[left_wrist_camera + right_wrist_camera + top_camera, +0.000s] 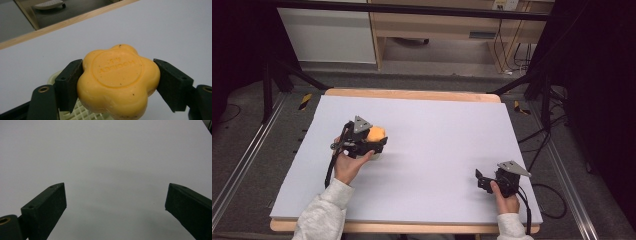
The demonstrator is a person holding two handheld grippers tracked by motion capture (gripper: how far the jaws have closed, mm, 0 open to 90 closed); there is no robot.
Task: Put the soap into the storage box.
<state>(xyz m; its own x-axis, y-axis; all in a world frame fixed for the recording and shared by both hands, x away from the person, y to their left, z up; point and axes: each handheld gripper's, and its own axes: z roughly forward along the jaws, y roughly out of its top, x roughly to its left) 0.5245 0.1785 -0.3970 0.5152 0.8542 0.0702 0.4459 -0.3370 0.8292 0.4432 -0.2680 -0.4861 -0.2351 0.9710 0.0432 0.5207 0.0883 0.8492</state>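
Observation:
An orange flower-shaped soap (118,80) with an embossed round stamp sits between the jaws of my left gripper (117,86), which is shut on it. In the high view the soap (376,134) shows at the left-middle of the table, held by the left gripper (373,141). Under it lies a pale green gridded soap dish (77,112), mostly hidden by the soap. Whether the soap rests on the dish or hangs just above it, I cannot tell. My right gripper (482,180) stands near the front right of the table, open, with bare white surface between its jaws (116,202).
The white tabletop (437,140) has a wooden rim (412,94) at the far edge. Beyond stand a wooden shelf unit (437,25) and black frame legs (542,75). Cables (547,200) trail off the right side.

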